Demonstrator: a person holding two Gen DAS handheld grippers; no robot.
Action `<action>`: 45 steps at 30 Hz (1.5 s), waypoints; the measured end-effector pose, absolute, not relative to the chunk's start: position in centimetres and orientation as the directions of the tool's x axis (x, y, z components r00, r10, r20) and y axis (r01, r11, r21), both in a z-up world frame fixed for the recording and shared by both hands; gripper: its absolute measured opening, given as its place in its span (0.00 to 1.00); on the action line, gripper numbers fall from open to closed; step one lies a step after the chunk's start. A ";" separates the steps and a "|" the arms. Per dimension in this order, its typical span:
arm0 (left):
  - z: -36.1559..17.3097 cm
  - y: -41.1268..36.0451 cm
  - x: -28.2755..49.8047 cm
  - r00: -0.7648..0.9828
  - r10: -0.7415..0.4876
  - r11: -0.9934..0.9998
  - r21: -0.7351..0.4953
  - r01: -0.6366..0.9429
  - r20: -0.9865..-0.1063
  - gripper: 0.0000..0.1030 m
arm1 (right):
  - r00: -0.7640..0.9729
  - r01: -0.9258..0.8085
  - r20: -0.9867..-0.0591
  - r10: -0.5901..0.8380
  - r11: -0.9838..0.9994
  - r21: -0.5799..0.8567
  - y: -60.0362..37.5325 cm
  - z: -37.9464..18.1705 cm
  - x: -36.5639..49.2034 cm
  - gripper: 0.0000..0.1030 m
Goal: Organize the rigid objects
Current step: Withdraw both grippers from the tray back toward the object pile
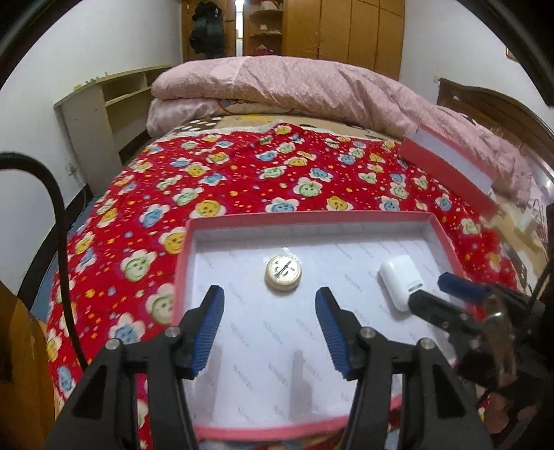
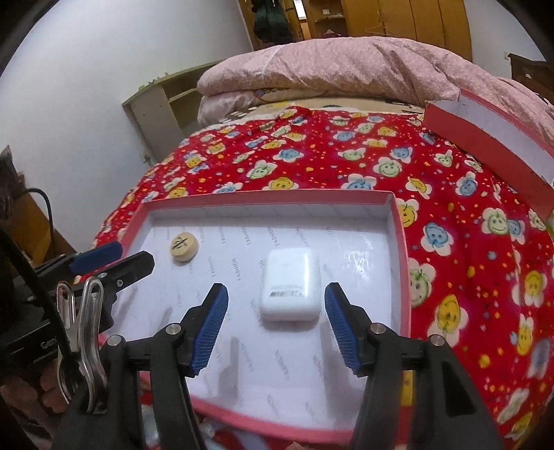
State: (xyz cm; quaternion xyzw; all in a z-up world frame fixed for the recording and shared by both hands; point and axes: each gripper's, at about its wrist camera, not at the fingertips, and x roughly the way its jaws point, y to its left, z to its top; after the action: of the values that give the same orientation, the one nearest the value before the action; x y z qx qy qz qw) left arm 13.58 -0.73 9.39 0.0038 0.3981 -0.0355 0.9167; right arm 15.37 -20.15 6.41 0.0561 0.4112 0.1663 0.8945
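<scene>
This is a bedroom in a home. A big bed [image 1: 242, 180] fills the room, covered with a red blanket [image 2: 346, 162] full of smiling flower faces, and a puffy pink quilt [image 1: 284, 86] lies folded at the bed's far edge. Wooden wardrobes [image 1: 346, 31] stand by the back wall, a small pale shelf [image 1: 104, 104] sits beside the bed's left edge, and dark clothes [image 1: 206, 31] hang near the door.
</scene>
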 end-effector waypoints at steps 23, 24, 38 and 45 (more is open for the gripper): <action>8.4 3.8 2.4 0.687 -0.087 0.996 -0.056 0.067 -0.722 0.57 | 0.594 -0.293 -0.752 0.285 0.948 0.128 -19.8 6.9 3.9 0.58; 8.1 4.0 2.0 0.685 -0.079 0.997 -0.049 0.063 -0.724 0.57 | 0.592 -0.293 -0.756 0.279 0.948 0.121 -19.6 6.7 3.7 0.58; 5.1 7.1 -0.1 0.637 -0.057 0.998 -0.064 0.012 -0.769 0.57 | 0.561 -0.308 -0.776 0.289 0.943 0.128 -17.7 5.0 1.1 0.58; 4.2 8.5 -0.6 0.626 -0.048 0.997 -0.078 -0.019 -0.778 0.57 | 0.548 -0.367 -0.767 0.334 0.920 0.138 -15.0 5.5 -0.2 0.58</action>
State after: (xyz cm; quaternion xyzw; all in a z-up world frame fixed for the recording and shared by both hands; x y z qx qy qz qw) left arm -0.64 8.54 4.25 -0.0392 0.4322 -0.0081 0.9009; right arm -0.17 -15.02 5.51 -0.0196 0.4318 0.1992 0.8795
